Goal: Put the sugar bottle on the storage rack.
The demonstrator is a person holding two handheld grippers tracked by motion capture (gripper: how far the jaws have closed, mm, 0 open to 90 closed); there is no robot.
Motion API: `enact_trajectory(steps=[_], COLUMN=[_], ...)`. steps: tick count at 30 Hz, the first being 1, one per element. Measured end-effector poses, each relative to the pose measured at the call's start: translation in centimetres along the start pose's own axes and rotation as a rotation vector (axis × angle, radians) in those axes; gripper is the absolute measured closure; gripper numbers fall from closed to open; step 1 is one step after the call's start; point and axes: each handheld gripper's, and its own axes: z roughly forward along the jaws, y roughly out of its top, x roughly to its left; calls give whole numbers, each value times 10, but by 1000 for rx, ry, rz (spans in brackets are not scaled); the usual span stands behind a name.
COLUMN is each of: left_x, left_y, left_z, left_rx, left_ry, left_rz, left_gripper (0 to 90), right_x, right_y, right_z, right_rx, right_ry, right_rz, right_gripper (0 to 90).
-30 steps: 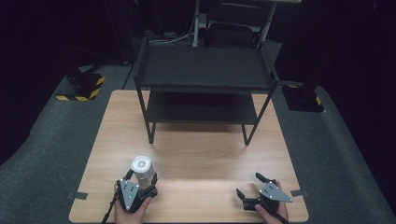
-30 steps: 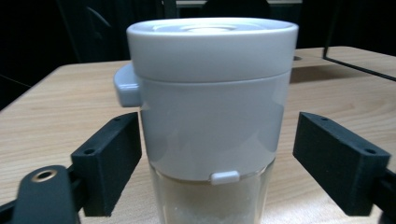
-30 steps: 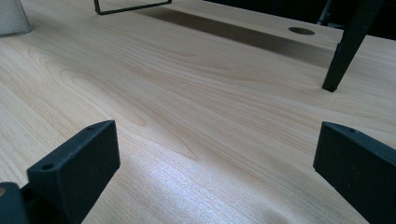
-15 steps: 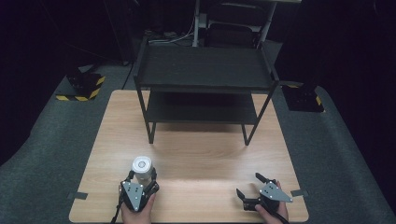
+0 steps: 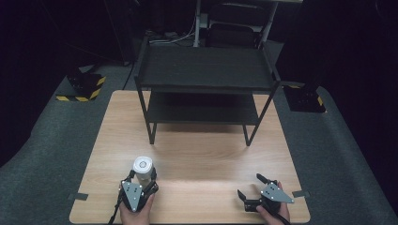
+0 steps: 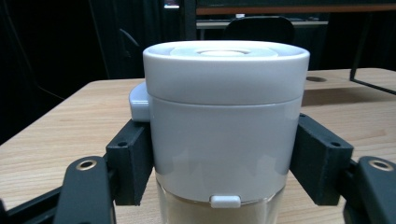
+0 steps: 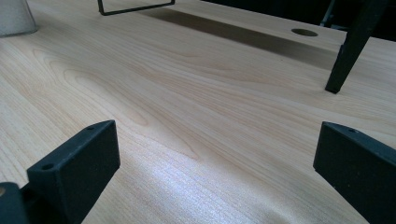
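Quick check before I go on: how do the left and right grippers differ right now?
The left gripper has its jaws against both sides of the white-lidded jar; the right gripper has its jaws spread wide with bare table between them. The left points toward the shelf rack; the right angles leftward. Both sit near the table's front edge.

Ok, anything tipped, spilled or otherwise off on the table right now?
Nothing stands out. The white-lidded jar stands upright between the left gripper jaws, lid seated level. The black shelf rack sits square, and the right gripper rests open on bare wood.
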Motion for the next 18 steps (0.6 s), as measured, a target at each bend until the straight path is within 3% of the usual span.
enact_trajectory(steps=[18], left_x=[18], left_y=[17], left_z=[2], left_rx=[8], left_ry=[-78], left_rz=[4], left_gripper=[311], right_x=[1], right_y=[0], right_z=[0], right_rx=[-1], right_ry=[-4], right_rz=[-3], right_gripper=[0])
